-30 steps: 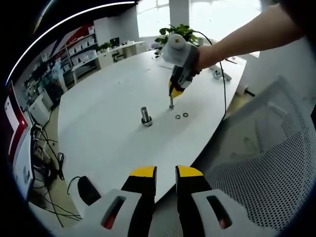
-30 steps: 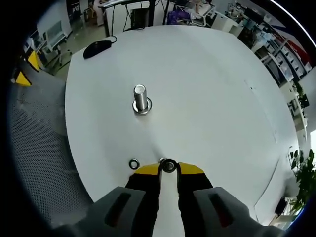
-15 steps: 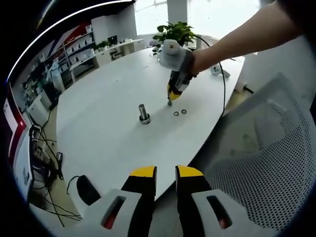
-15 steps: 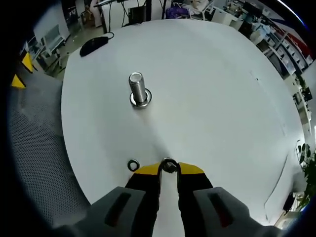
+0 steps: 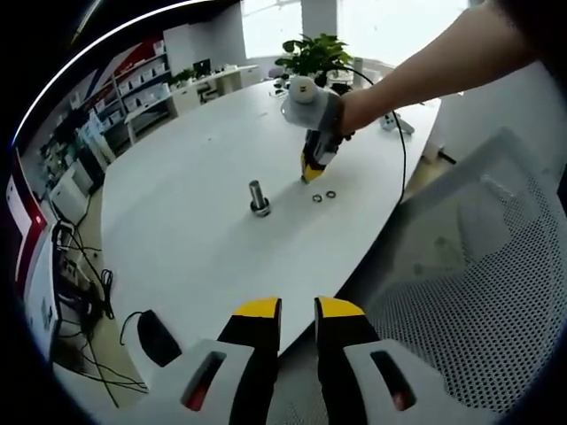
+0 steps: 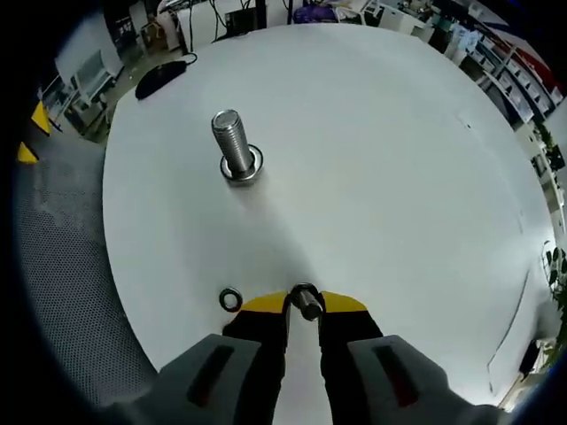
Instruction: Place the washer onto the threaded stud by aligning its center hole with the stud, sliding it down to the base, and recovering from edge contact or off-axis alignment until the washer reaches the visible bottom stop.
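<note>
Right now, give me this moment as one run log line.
right gripper: shut on washer | threaded stud: upright, apart | spare washer: on table | left gripper: idle

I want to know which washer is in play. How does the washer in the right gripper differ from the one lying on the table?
The held washer is pinched between the right gripper tips and stands tilted on edge; the loose washer lies flat on the white table, untouched. The held one looks brighter and thicker, the loose one darker. Both are small metal rings, well short of the threaded stud.
</note>
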Demonstrator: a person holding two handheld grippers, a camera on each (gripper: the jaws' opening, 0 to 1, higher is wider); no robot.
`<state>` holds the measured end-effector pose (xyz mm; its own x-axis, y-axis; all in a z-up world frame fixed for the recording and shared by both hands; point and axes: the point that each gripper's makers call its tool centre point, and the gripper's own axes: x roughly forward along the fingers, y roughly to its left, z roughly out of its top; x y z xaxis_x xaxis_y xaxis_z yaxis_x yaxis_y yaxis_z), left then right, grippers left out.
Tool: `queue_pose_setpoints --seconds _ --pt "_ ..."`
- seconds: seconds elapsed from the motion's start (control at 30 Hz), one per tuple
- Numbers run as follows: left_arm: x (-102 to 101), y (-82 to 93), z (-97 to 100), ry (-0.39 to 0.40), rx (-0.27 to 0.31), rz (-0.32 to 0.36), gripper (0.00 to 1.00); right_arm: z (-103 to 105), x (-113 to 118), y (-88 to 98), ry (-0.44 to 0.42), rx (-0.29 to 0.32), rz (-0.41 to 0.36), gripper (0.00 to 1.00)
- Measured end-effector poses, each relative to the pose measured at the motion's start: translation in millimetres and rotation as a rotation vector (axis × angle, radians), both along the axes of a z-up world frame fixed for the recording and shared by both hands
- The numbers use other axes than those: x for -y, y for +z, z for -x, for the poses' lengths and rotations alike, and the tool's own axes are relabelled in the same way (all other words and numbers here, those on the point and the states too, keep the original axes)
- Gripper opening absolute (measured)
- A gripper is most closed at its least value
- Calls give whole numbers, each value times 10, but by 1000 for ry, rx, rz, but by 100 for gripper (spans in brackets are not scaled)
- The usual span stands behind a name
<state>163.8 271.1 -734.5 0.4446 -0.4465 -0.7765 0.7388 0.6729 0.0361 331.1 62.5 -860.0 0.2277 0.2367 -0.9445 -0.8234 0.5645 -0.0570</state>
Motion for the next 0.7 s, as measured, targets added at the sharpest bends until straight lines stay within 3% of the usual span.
queue_pose_setpoints --seconds 0.4,0.7 --pt "-13 -8 2 3 0 -9 13 57 71 -6 -37 -10 -13 21" --pt "1 20 -17 6 8 6 13 117 192 122 -82 17 -26 23"
